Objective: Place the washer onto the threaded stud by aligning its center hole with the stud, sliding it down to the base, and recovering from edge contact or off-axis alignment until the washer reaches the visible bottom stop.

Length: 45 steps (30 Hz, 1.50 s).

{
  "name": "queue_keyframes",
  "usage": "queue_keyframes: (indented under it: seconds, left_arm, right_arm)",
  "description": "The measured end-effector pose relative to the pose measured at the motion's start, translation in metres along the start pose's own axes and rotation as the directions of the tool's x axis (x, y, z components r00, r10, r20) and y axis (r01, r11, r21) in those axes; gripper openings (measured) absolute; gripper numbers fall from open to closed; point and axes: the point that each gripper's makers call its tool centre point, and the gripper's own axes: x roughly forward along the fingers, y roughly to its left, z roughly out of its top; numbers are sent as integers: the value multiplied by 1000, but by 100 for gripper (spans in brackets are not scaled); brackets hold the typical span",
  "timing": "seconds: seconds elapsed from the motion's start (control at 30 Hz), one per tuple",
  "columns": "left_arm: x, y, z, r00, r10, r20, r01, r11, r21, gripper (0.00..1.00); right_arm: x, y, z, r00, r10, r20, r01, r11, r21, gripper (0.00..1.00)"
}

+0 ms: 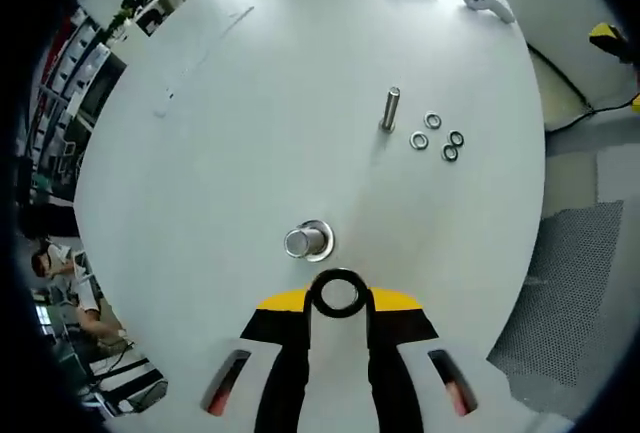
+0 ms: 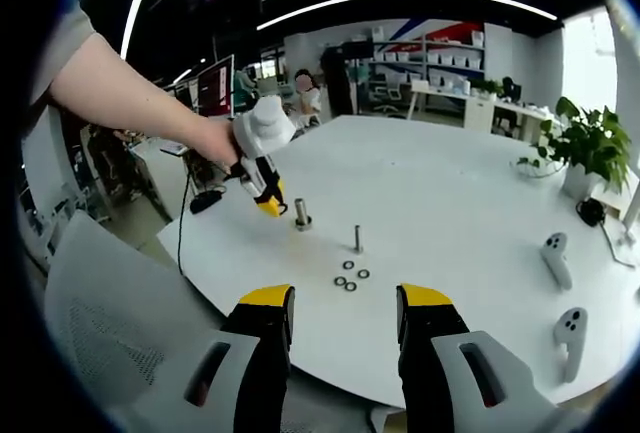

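Pinched between left gripper (image 1: 338,305) tips: washer (image 1: 338,293), thin, rigid, slick metal, gripped by the rim, hole clear, just short of threaded stud (image 1: 303,241). Beyond the stud, second bolt (image 1: 390,109), spare washers (image 1: 438,138). Right gripper (image 2: 345,305) spread, empty.

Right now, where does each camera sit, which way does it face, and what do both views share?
Left gripper view: rides the left claw, looking down at the white table; its jaws hold a washer near the stud.
Right gripper view: rides the right claw, held back at the table's edge, facing across it; a person's arm shows.
Shared: stud, second stud, four loose washers, two controllers.
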Motion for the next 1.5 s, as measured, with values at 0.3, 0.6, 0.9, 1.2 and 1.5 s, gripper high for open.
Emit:
queue_keyframes:
  seconds: [0.3, 0.6, 0.9, 1.2, 1.5]
  left_arm:
    - [-2, 11, 14, 1000, 19, 21, -20, 1000, 13, 19]
    - [3, 17, 19, 1000, 13, -4, -12, 999, 39, 19]
    - [12, 19, 25, 1000, 5, -19, -4, 999, 46, 19]
    - [23, 18, 25, 999, -2, -45, 5, 997, 74, 19]
    - [34, 15, 23, 998, -11, -64, 16, 996, 84, 19]
  right_arm:
    - [0, 0, 0, 1000, -1, 2, 1, 1000, 1, 43]
    - [0, -1, 0, 1000, -6, 2, 6, 1000, -2, 43]
    - [0, -2, 0, 1000, -9, 3, 9, 1000, 1, 43]
    - [0, -2, 0, 1000, -8, 0, 8, 1000, 2, 43]
    - [1, -2, -2, 1000, -7, -9, 7, 1000, 2, 43]
